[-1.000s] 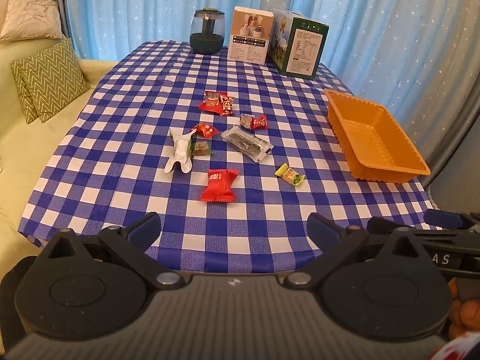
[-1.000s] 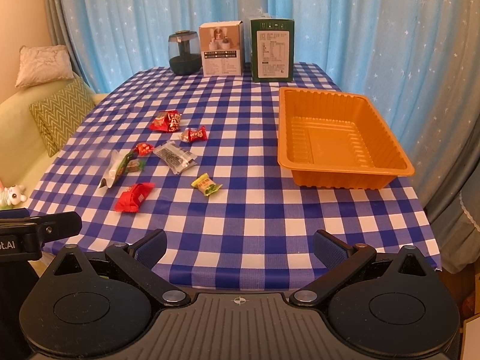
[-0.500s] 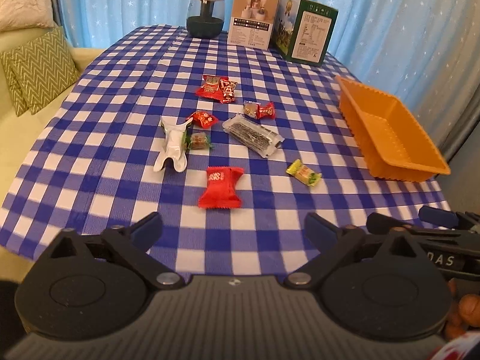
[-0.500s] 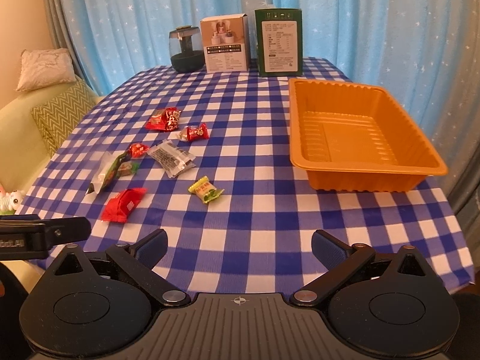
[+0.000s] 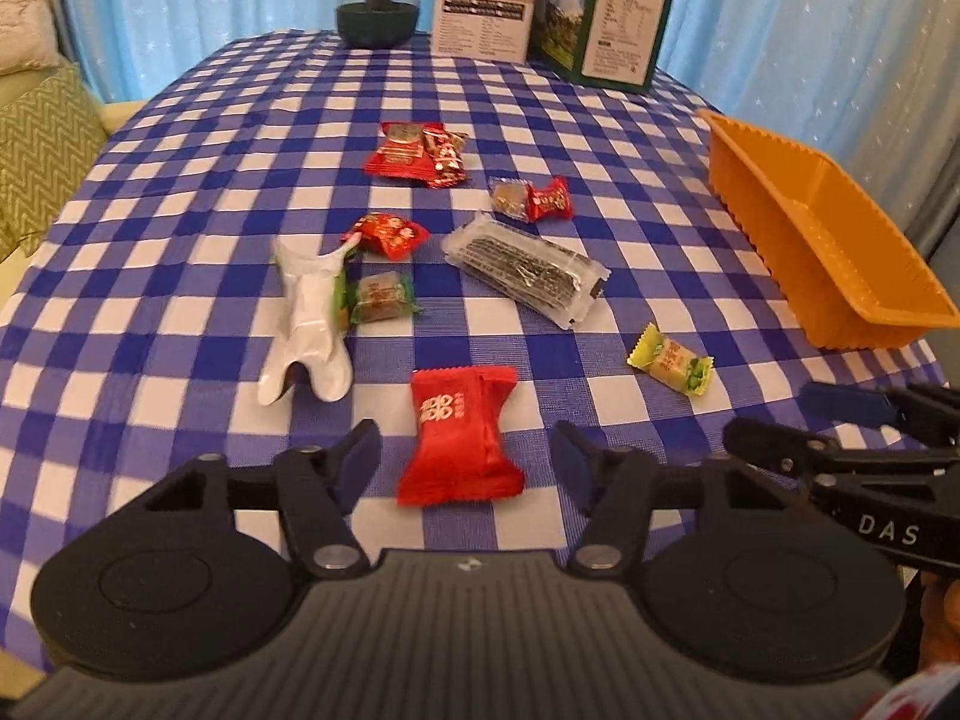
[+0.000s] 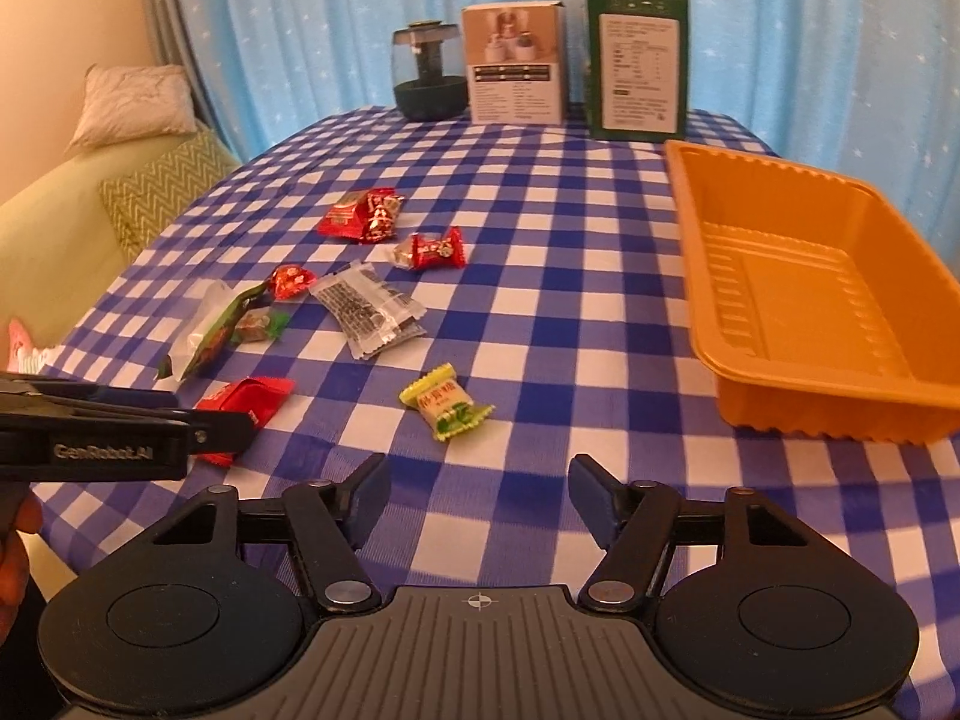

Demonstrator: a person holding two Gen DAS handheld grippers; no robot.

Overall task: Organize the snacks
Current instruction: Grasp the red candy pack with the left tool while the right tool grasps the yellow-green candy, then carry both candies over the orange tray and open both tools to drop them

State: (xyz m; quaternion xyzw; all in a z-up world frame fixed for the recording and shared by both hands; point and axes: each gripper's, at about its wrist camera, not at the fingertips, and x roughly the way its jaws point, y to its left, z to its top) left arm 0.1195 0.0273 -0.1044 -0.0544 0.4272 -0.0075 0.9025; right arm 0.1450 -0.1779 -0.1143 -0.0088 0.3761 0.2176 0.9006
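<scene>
A red snack packet lies on the blue checked tablecloth between the fingers of my left gripper. Its jaws are closing and the pads stand clear of the wrapper. Just ahead of my right gripper lies a yellow-green candy. Those jaws are closing too, with nothing between them. Several more snacks lie beyond: a white pouch, a clear packet of dark sticks and red packets. An empty orange tray sits at the right.
A dark jar and two upright boxes stand at the table's far end before blue curtains. A green sofa with cushions runs along the left side. The table's near edge is just below both grippers.
Both grippers have come forward and down over the table and their jaws have narrowed. The red packet now lies between the left fingers, and the yellow-green candy is close ahead of the right ones.
</scene>
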